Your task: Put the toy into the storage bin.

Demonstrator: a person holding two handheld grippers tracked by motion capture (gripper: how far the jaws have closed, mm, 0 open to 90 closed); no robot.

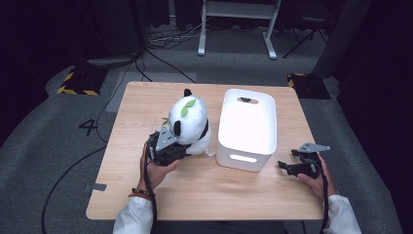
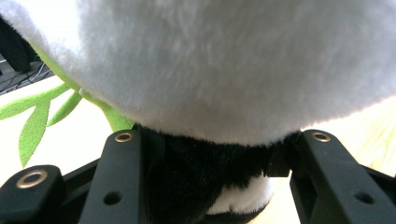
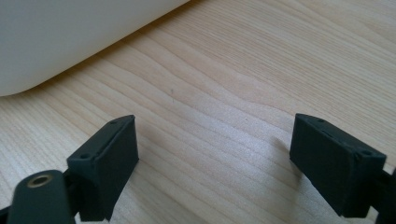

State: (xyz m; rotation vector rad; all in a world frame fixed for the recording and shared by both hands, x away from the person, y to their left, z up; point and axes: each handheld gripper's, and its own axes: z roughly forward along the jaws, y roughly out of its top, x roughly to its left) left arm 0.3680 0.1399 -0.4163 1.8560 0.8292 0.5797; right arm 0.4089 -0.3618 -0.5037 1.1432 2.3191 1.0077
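Note:
A plush panda (image 1: 191,122), white with black limbs and green leaves on its head, stands at the middle of the wooden table (image 1: 131,146). My left gripper (image 1: 181,145) is shut on its lower body. In the left gripper view both black jaws press into the panda's (image 2: 224,70) black and white fur, with my left gripper (image 2: 215,177) low in the picture. A white bin (image 1: 247,127) lies upside down just right of the panda. My right gripper (image 1: 286,167) rests low at the table's right side, open and holding nothing. In the right gripper view my right gripper (image 3: 215,163) stands over bare wood, with the bin (image 3: 70,32) ahead.
Beyond the table are grey carpet, black cables (image 1: 165,39) and the white legs of a desk frame (image 1: 236,27). Yellow-and-black striped plates (image 1: 78,80) lie on the floor at the back left and back right. Bare tabletop stretches along the front edge.

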